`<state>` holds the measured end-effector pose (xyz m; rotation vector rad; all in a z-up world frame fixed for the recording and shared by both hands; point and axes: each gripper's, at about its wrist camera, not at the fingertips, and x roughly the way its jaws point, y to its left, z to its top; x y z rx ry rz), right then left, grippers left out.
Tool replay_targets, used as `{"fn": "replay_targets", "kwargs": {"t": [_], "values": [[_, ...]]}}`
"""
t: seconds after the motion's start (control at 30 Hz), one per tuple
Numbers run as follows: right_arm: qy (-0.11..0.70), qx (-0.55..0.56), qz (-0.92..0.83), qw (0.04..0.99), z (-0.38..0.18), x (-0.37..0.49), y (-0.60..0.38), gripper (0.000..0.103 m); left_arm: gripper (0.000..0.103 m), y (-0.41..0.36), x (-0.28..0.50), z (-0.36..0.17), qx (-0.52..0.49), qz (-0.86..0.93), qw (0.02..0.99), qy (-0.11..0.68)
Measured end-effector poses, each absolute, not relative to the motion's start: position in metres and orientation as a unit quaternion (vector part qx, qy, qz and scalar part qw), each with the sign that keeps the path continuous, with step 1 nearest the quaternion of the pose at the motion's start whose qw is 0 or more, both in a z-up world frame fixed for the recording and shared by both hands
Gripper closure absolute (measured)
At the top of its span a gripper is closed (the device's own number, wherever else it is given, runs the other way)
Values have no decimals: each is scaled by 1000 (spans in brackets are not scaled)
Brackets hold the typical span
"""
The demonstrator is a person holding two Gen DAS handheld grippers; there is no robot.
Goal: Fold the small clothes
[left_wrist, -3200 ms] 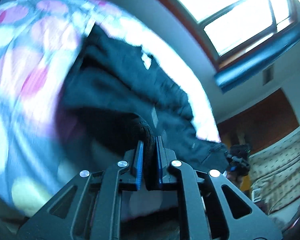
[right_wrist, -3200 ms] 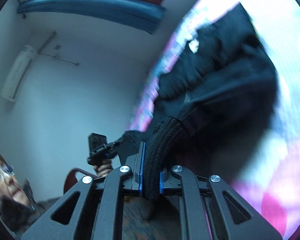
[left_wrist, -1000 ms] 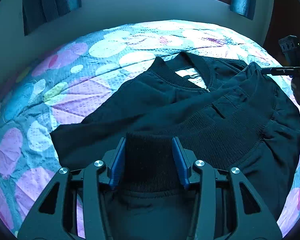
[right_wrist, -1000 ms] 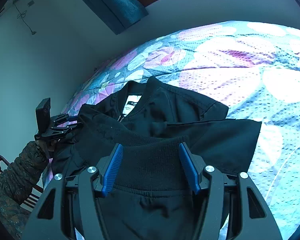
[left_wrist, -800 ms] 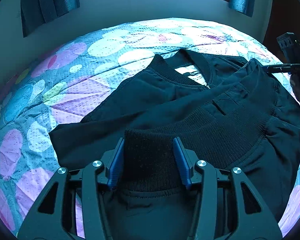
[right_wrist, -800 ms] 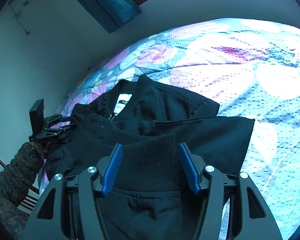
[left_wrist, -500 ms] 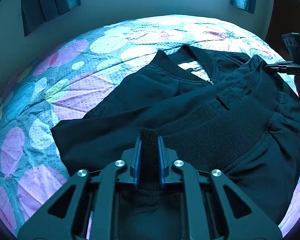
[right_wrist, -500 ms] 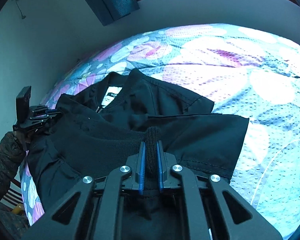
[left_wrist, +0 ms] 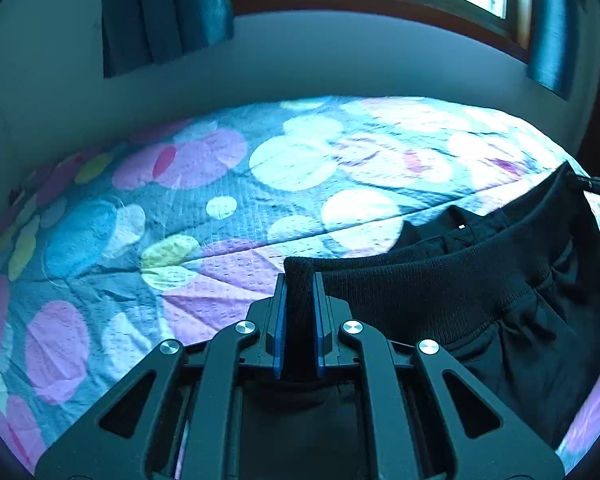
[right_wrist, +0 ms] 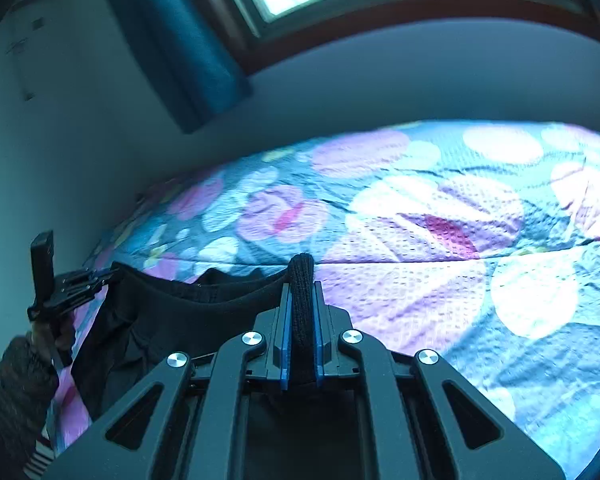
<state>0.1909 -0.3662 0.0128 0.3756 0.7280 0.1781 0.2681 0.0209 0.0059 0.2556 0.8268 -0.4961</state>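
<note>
jaws: both clamped on jacket ribbed hem | change: hem raised off bedspread

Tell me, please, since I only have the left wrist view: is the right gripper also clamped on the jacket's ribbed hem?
Observer: Yes. The right gripper is shut on the ribbed hem, which stands pinched upright between its blue pads.
Operator: Thank you. Can the left gripper be seen from that side?
Observer: It can. The left gripper shows at the left edge of the right wrist view, holding the far end of the black jacket.
Operator: Is anything of the person visible there?
Observer: A dark knitted sleeve shows in the lower left corner, below that gripper.
</note>
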Motion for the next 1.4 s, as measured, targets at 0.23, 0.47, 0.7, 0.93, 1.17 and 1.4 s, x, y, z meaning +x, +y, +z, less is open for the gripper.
{"fn": "replay_targets", "kwargs": {"t": [0.23,0.47,0.7,0.93,1.17,1.4], "values": [[442,231,43,866,-62,237,-383,94,90,17,287,-51,114,-219,861,443],[433,292,49,851,-68,230,-399,78,45,29,288,-43,85,-188,873,442],[393,318,27,862,-36,185,-396,69,5,90,245,-15,-28,-187,876,443],[395,373,132,829,-19,164,-330,50,3,145,184,-20,-70,-200,860,465],[443,359,183,801,-32,209,-245,48,3,178,144,-31,-82,-190,857,471],[498,317,142,795,-70,259,-210,39,3,187,122,-55,-138,-213,828,500]]}}
